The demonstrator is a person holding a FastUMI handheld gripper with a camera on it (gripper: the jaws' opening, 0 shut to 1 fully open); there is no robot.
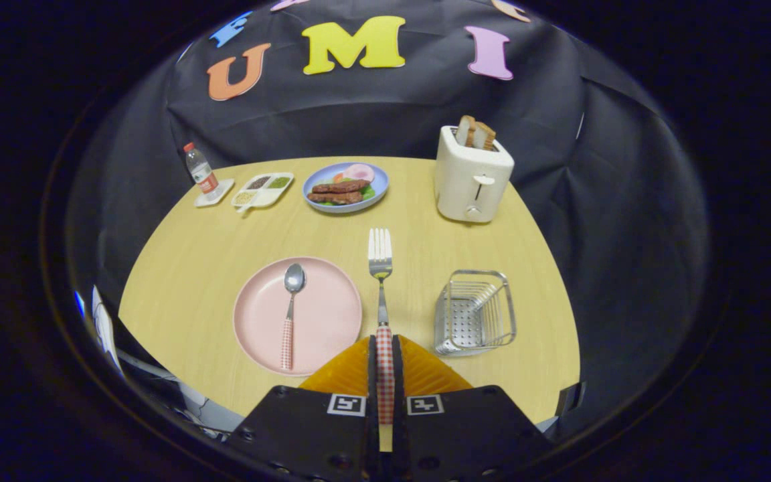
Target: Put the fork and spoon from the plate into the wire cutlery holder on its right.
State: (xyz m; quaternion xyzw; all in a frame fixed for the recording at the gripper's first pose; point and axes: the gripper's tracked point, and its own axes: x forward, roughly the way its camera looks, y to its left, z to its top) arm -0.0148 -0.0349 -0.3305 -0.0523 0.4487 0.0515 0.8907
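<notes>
The fork [380, 281] was clamped by its checked handle between both fingers of the gripper [385, 358], tines pointed far. The spoon [290, 309] lay on the pink plate [332, 314] at left; the wire cutlery holder [474, 312] stood on the bench [185, 268] at right.

Pinks, creams and checks on a pale wood table

The fork [380, 268], its handle clamped between the gripper [385, 355] fingers, and the spoon [290, 301] both have silver metal heads and red-and-white checked handles. The near plate [332, 314] is plain pink; the far plate [322, 177] is pale blue under brown meat and green leaves. The cutlery holder [474, 311] on the right is silver wire, the toaster [471, 177] cream, the bottle [201, 171] red-capped, the table [191, 268] light yellow wood grain.
</notes>
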